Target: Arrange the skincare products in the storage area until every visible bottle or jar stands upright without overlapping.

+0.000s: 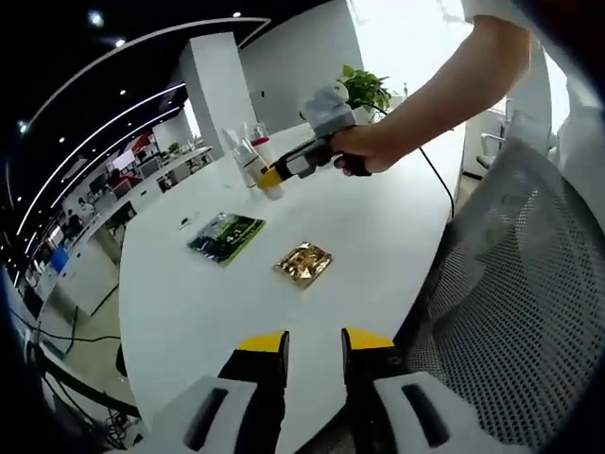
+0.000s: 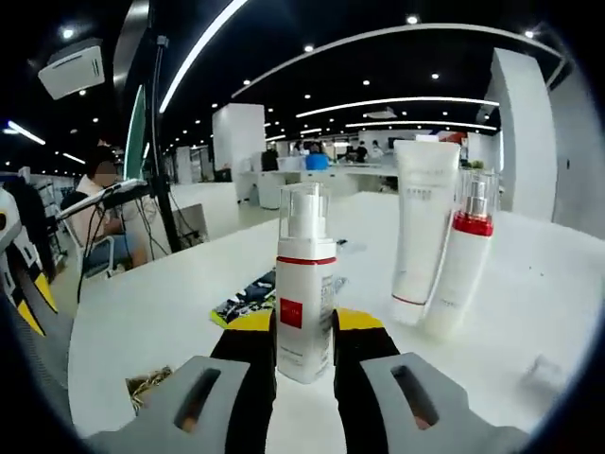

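Observation:
In the right gripper view a white pump bottle (image 2: 304,303) with a red band and clear cap stands upright between my right gripper's (image 2: 304,345) jaws, which are shut on it. Just right of it stand a white tube (image 2: 423,227) and a slim white bottle with a red collar (image 2: 460,265), close together. The left gripper view shows the right gripper (image 1: 271,176), held in a hand, at the same cluster of bottles (image 1: 248,151) on the far side of the white table (image 1: 378,227). My left gripper (image 1: 315,345) hangs open over the near table edge, holding nothing.
A green packet (image 1: 227,236) and a gold foil packet (image 1: 304,262) lie flat mid-table. A mesh chair (image 1: 529,312) stands on the right by the table edge. A potted plant (image 1: 364,90) sits at the far end. A person sits behind a monitor (image 2: 137,142).

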Demonstrator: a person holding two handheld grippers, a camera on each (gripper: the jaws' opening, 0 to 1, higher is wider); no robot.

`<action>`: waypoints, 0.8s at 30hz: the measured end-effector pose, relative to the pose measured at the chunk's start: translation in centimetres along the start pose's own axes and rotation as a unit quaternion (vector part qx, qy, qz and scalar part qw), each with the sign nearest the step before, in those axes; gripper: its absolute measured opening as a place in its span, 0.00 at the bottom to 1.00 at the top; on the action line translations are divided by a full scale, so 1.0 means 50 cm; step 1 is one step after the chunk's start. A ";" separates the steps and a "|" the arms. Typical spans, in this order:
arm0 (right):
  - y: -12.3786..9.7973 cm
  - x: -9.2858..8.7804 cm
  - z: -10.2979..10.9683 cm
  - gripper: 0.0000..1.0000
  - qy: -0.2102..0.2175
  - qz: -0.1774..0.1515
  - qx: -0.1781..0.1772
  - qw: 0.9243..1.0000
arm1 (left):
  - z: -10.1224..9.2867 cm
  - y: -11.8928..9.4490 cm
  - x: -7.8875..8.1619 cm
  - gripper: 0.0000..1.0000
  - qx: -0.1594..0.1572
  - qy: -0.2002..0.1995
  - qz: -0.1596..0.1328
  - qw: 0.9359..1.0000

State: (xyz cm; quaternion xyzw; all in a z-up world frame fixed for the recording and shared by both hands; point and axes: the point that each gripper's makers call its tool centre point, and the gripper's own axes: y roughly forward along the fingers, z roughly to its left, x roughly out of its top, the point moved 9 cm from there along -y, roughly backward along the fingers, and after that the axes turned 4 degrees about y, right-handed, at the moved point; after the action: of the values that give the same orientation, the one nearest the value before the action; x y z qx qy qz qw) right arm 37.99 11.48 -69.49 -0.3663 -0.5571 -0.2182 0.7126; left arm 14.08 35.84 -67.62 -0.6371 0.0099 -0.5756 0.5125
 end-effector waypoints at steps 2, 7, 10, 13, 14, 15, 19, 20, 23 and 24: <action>0.006 -0.007 -0.009 0.20 0.005 0.003 -0.003 1.000 | 0.000 0.001 -0.002 0.23 -0.002 0.001 0.002 1.000; 0.021 -0.011 -0.020 0.20 -0.003 -0.005 -0.008 1.000 | 0.001 0.003 -0.008 0.23 -0.002 0.004 0.016 1.000; 0.032 -0.016 -0.027 0.20 -0.007 -0.004 -0.008 1.000 | 0.000 0.004 -0.010 0.23 -0.004 0.003 0.017 1.000; 0.042 -0.020 -0.030 0.20 -0.014 0.001 -0.005 1.000 | -0.001 0.004 -0.011 0.23 -0.009 0.000 0.018 1.000; 0.044 -0.021 -0.032 0.20 -0.017 0.004 -0.005 1.000 | -0.002 0.005 -0.012 0.23 -0.010 0.001 0.020 1.000; 0.049 -0.022 -0.035 0.20 -0.020 0.005 -0.005 1.000 | -0.002 0.006 -0.013 0.23 -0.011 0.000 0.023 1.000; 0.056 -0.023 -0.045 0.20 -0.022 0.007 -0.009 1.000 | -0.001 0.007 -0.016 0.23 -0.014 -0.003 0.029 0.999; 0.058 -0.025 -0.049 0.20 -0.020 0.006 -0.009 1.000 | -0.002 0.007 -0.017 0.23 -0.016 -0.003 0.032 0.999; 0.059 -0.028 -0.054 0.19 -0.020 0.003 -0.008 1.000 | -0.002 0.008 -0.018 0.23 -0.018 -0.004 0.033 0.999; 0.060 -0.028 -0.055 0.19 -0.018 0.001 -0.008 1.000 | -0.003 0.008 -0.019 0.23 -0.019 -0.004 0.035 0.999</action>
State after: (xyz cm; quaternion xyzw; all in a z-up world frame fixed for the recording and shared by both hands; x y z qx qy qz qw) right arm 41.49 11.15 -71.95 -0.3760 -0.5683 -0.2153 0.6995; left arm 13.91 36.13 -68.61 -0.6484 0.0408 -0.5544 0.5203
